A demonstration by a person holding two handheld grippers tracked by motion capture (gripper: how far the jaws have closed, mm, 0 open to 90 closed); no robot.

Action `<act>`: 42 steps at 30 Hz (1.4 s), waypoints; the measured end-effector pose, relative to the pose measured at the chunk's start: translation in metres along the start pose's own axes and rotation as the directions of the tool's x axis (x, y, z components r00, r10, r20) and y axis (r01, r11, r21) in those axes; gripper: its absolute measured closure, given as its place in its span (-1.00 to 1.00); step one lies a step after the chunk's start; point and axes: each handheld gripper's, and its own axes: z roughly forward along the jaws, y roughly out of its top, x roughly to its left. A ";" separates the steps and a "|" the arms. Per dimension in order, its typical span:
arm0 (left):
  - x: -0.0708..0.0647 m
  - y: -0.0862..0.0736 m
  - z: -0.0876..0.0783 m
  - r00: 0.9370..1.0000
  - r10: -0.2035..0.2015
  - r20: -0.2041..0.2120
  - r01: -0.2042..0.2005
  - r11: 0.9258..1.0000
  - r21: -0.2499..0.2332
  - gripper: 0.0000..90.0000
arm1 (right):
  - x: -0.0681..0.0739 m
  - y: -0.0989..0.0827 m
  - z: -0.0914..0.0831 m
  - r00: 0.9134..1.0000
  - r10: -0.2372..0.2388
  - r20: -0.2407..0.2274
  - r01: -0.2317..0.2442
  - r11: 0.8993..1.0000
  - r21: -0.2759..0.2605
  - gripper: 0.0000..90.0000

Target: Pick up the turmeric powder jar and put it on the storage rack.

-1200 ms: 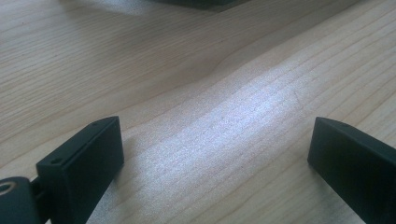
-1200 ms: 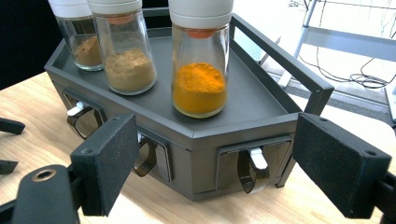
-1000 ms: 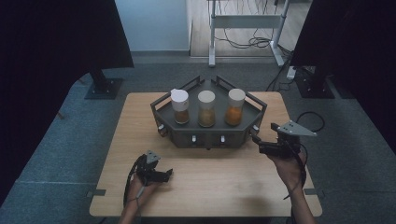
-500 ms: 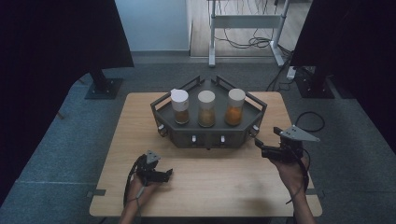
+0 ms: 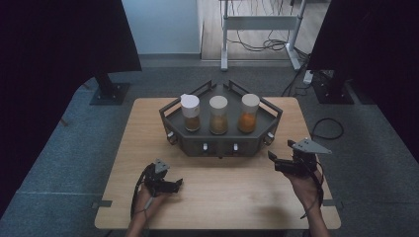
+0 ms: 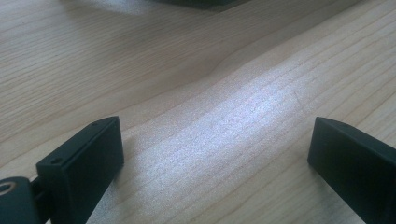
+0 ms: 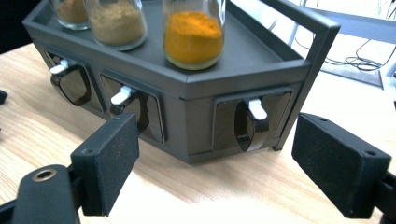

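Right gripper view: rack (image 7: 201, 112) just beyond open right gripper (image 7: 215, 163).

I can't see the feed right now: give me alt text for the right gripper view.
The right gripper holds its jaws open and empty, aimed at the right-end drawer with its white handle in a dark grey spice rack on the wooden table. On the rack stand three jars, the nearest one, the jar of orange powder.
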 end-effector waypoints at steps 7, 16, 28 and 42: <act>0.000 0.000 0.000 1.000 0.000 0.000 0.000 1.000 0.001 -0.92 | 0.001 -0.008 0.005 1.000 0.003 0.003 -0.003 1.000 0.022 -0.68; 0.000 0.000 0.000 1.000 0.000 0.000 0.000 1.000 0.001 -0.92 | 0.004 -0.018 0.012 1.000 0.001 0.008 -0.002 0.999 0.050 -0.68; 0.000 0.000 0.000 1.000 0.000 -0.001 0.000 1.000 0.001 -0.92 | 0.005 -0.033 0.022 1.000 0.000 0.019 -0.002 0.996 0.091 -0.68; 0.000 0.000 0.000 1.000 0.000 -0.002 0.001 1.000 0.001 -0.92 | 0.010 -0.046 0.035 0.999 -0.015 0.034 0.010 0.989 0.144 -0.68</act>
